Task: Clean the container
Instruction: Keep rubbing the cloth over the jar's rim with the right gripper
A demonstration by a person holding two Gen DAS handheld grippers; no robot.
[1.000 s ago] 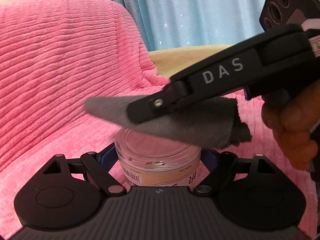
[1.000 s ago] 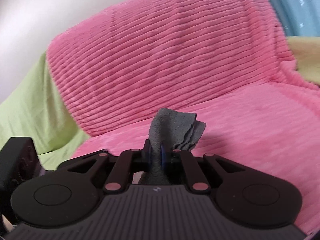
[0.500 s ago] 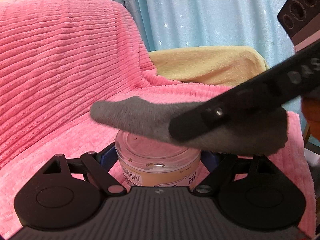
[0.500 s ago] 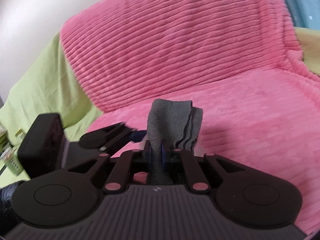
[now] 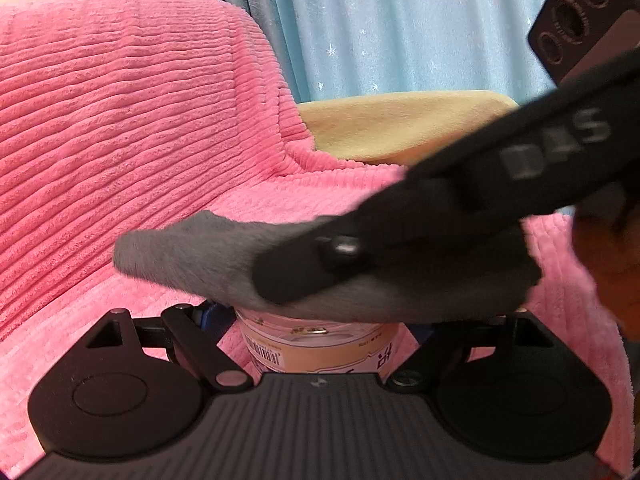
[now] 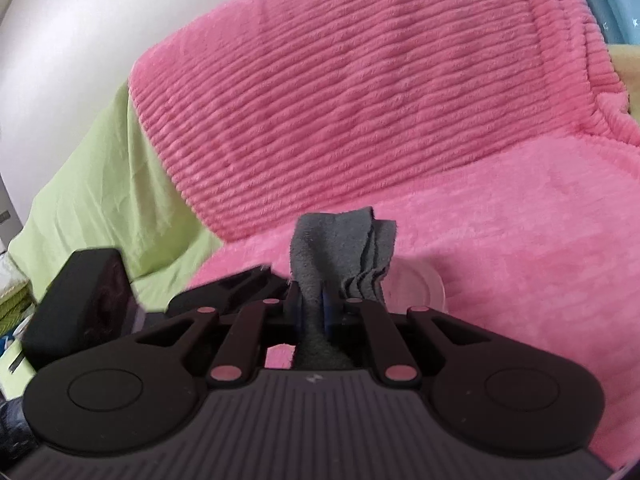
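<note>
My left gripper [image 5: 320, 316] is shut on a small clear plastic container [image 5: 316, 344] with a printed label and barcode, held over the pink blanket. My right gripper [image 6: 312, 304] is shut on a folded grey cloth [image 6: 340, 248]. In the left wrist view the cloth [image 5: 208, 256] lies across the container's top and hides its lid, with the right gripper's black finger [image 5: 400, 232] above it. In the right wrist view the container's clear rim [image 6: 420, 284] shows just right of the cloth, and the left gripper [image 6: 224, 288] is at the lower left.
A pink ribbed blanket [image 5: 120, 140] covers the sofa seat and back. A yellow cushion [image 5: 400, 128] and blue starred curtain [image 5: 400, 24] lie behind. A green sheet [image 6: 100, 208] drapes the sofa's left side. A hand [image 5: 612, 264] holds the right gripper.
The right gripper swung away to the right and has come back left and down. The cloth now rests lower, covering the container's top. The left gripper and container stayed put.
</note>
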